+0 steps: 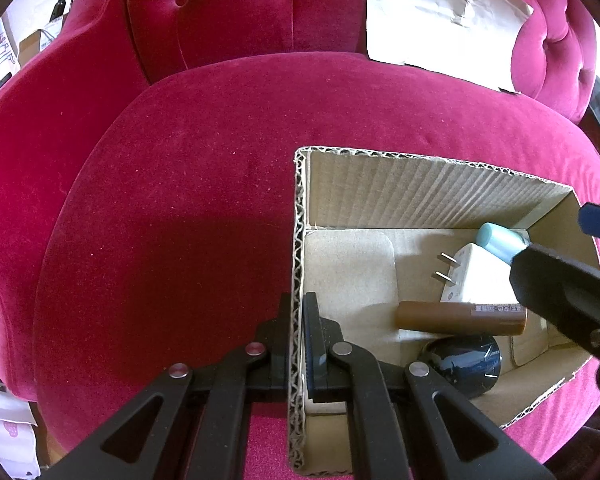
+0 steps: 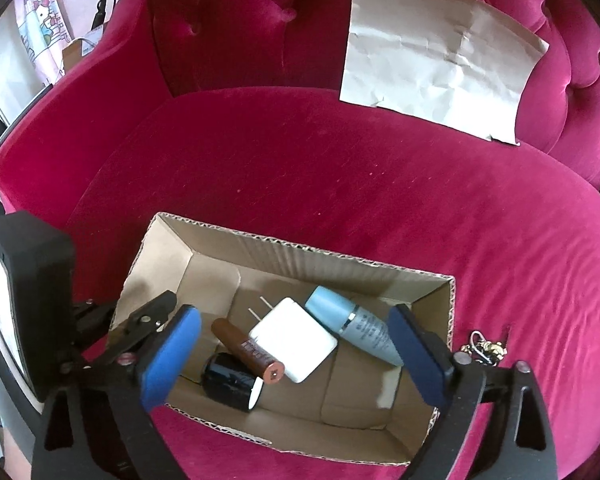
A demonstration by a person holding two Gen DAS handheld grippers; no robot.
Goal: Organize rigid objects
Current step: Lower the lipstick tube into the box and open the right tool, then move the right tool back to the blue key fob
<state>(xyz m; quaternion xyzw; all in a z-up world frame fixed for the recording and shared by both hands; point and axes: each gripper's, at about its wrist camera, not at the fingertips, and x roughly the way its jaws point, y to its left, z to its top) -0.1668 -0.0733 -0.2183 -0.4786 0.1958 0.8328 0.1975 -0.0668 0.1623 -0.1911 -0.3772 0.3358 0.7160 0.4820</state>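
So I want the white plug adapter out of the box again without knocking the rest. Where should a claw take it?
Grip the white plug adapter across its flat square body, coming from above with the open right claw. Close on the near-right corner, which looks free, though this is a judgement: the brown tube lies against its left edge and the blue bottle against its far right.

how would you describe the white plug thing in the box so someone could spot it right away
On the red velvet seat sits an open cardboard box. The white charger lies flat near its middle, between a brown tube and a pale blue bottle. It is the only square white item, with two metal prongs sticking out.
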